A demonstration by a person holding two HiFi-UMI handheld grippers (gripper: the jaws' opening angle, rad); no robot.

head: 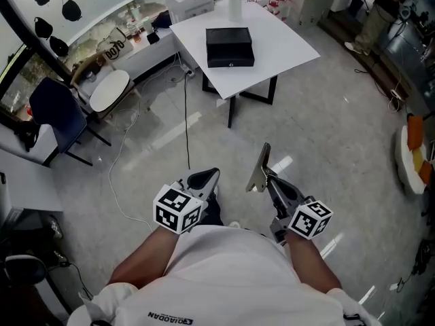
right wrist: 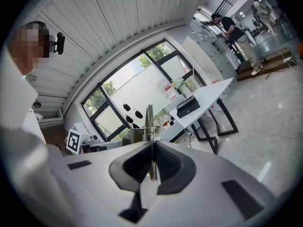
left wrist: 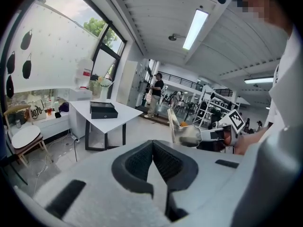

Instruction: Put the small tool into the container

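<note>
1. Right gripper (right wrist: 151, 161): the jaws are closed almost fully on the small tool (right wrist: 148, 122), a thin flat metal piece. In the right gripper view it sits edge-on in the seam between the pads, so the grip is across its flat faces.

2. Tool attitude: its long axis runs in line with the jaws and projects past their tips. In the head view the tool (head: 259, 170) points forward, away from my body and roughly toward the table (head: 292, 43), with its narrow end leading.

3. Left gripper (left wrist: 152, 167): the pads meet with nothing between them. It idles beside the right one.

4. Target: the black container (head: 230, 46) lies on the white table, well apart from both grippers, with open floor between. The carry is hardly begun, as I judge it.

5. Procedure: I hold the clamp firm during the walk, since a thin blade may pivot between the pads. I bring the right gripper over the container, tip the tool's narrow end downward, lower it inside the walls, and only then release. Whether the container is open on top I cannot tell from here.
</note>
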